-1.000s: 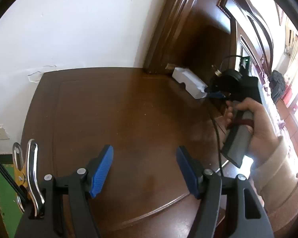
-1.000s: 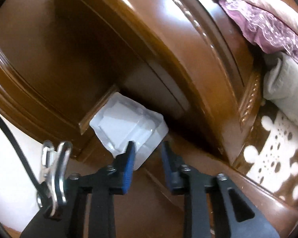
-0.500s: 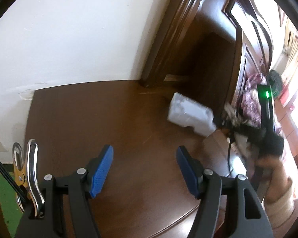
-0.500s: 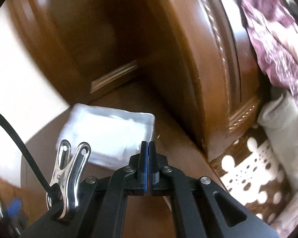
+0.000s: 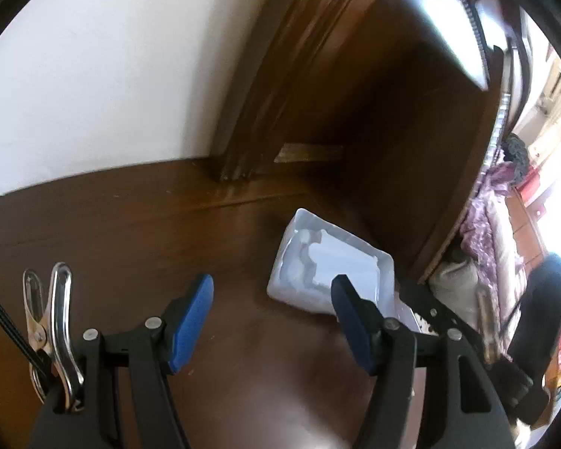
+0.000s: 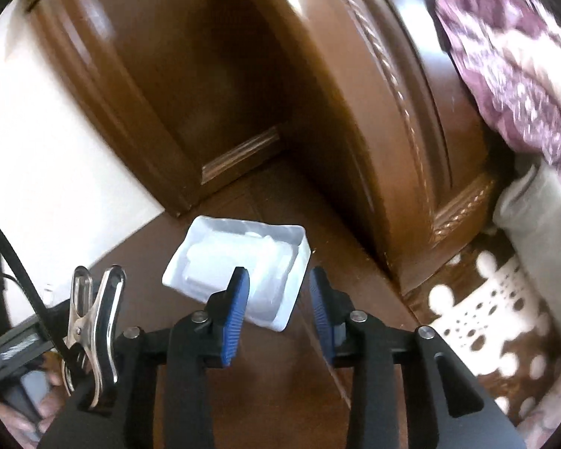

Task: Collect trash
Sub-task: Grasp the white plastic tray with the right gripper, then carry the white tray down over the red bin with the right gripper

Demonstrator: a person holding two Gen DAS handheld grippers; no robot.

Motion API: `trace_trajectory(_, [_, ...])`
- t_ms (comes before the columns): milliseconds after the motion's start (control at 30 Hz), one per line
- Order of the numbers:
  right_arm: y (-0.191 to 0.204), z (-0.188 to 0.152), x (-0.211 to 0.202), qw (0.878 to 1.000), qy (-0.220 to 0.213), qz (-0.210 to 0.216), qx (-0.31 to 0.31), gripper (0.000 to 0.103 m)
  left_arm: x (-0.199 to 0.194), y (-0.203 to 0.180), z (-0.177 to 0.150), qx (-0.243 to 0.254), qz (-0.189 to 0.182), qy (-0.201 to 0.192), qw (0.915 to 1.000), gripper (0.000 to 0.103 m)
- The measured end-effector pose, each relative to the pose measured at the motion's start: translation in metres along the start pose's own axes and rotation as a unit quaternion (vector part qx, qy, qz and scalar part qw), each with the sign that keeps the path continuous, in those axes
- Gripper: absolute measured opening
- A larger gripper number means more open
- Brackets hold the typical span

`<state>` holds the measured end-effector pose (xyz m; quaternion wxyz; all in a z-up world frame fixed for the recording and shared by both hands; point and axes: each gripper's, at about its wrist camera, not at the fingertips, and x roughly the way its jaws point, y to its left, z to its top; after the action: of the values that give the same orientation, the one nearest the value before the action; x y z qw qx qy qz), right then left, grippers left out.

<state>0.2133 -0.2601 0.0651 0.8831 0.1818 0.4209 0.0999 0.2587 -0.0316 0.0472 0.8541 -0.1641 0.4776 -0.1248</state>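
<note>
Both tongs stand released: the right tongs [image 6: 278, 307] straddle a corner of the white plastic tray [image 6: 243, 262], gripping nothing, the left tongs [image 5: 273, 318] nearby. It lies on the desk [image 5: 131, 232] beside the headboard [image 6: 355, 93], uncollected; no bin shows.

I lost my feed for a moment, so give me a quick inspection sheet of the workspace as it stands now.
Surface: dark wooden tabletop, glossy, no spills seen.
Job's things: white plastic tray, open side up, lying on the tabletop near the headboard.
Clutter: nothing seen.
Grippers: right gripper jaws open, one on each side of the tray's near corner, not closed on it; left gripper jaws wide open, holding nothing, tray just ahead of its right jaw.
Cables: black cable by the metal clip at the right wrist view's left edge; a similar one in the left view.
Surroundings: white wall, purple bedding, patterned blanket.
</note>
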Motion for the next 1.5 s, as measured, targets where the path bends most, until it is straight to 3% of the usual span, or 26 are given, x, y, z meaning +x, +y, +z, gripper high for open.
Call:
trace_trajectory(200, [-0.02,0.006,0.021,0.997,0.011,0.027,0.073,0.035,0.03,-0.008,0.018,0.012,0.016,-0.006,0.9998,0.06])
trace_trajectory(267, [-0.024,0.007,0.031,0.995,0.018,0.039,0.091,0.035,0.038,-0.007,0.02,0.002,-0.011,0.001,0.9999,0.058])
trace_trajectory(367, [-0.027,0.005,0.043,0.991,0.022,0.061,0.113,0.033,0.052,-0.004,0.016,-0.016,-0.052,0.035,0.9979,0.044])
trace_trajectory(667, [-0.029,-0.004,0.039,0.99,0.014,0.058,0.131,0.032,0.041,0.002,-0.006,-0.027,-0.088,0.048,0.9946,0.04])
trace_trajectory(1167, [-0.029,-0.079,-0.018,0.989,0.01,0.079,0.122,0.03,-0.028,-0.009,-0.103,0.018,-0.095,0.036,0.9946,0.04])
trace_trajectory(1500, [-0.032,-0.146,-0.073,0.988,-0.008,0.093,0.122,0.03,-0.081,-0.023,-0.178,0.064,-0.083,0.0,0.9945,0.041])
